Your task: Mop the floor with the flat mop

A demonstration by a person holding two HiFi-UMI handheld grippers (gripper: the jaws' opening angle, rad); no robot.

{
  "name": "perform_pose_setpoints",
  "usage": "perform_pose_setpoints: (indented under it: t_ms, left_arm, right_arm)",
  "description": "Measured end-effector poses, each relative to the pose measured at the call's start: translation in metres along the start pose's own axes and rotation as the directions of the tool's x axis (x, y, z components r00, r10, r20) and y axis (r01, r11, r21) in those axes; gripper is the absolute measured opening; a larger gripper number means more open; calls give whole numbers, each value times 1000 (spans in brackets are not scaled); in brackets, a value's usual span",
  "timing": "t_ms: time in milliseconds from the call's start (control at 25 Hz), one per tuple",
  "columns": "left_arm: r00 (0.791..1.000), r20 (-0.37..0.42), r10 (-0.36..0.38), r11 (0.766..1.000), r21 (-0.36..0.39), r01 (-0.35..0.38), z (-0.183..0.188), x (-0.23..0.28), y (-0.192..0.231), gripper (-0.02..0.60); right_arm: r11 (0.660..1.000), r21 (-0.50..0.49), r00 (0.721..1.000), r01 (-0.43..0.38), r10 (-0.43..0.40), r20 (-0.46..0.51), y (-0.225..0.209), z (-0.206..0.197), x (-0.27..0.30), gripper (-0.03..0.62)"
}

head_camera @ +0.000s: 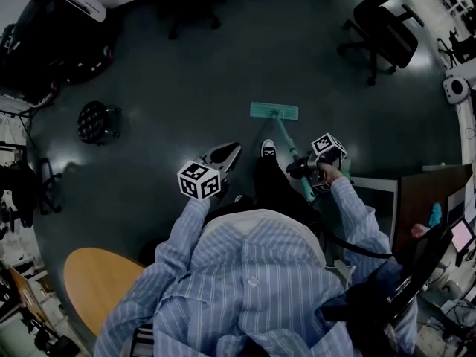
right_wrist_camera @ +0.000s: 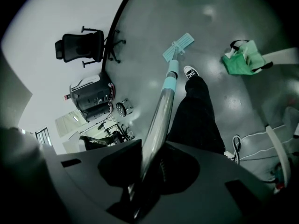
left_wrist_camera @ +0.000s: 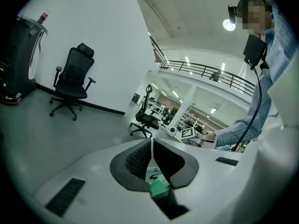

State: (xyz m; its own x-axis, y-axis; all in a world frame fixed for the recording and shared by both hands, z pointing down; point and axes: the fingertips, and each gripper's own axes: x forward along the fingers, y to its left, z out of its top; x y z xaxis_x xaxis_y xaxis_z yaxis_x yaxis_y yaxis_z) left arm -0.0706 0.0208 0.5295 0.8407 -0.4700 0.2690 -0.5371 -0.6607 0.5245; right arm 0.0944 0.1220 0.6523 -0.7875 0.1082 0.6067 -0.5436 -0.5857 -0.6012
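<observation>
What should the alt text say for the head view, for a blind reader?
Seen from above, a person in a striped shirt holds a teal mop by its handle in the right gripper, its head flat on the dark floor ahead of one shoe. The left gripper hangs free, shut on nothing. A chair and a stool stand farther off.

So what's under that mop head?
The mop head lies flat on the dark floor. The patch right beneath it is covered, so dirt or wetness there can't be seen.

Blue-and-white striped button shirt (head_camera: 245,274), black trousers (head_camera: 279,188), black sneaker with white toe cap (head_camera: 268,149), thin black cable (left_wrist_camera: 247,131)
</observation>
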Motion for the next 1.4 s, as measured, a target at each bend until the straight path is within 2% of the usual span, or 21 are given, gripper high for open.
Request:
perform_pose_setpoints:
  t_ms: [440,760,1000,1200,1400]
  left_arm:
    - [999,-40,33,998,-51,-35,62,111,58,15]
    - [995,-24,100,990,-102,-102,101,166,116,15]
    - [991,-29,132,982,-135,-135,106,202,143,15]
    - [985,-26,173,967,-188,-175,100,216,161,15]
    - [983,-48,180,958,-218,-186,84,225,165,15]
  right_arm:
    - [999,-45,997,-16,13,-75,73,152,-42,91]
    - [996,-77,998,39,-42,-42,137,293,-69,91]
    - [997,-83,1000,-3,5,19,189,399,-90,91]
    - [995,-94,998,28,-23,58,214,479,-92,90]
    - [993,-105,994,47,-37,101,236,547,-92,89]
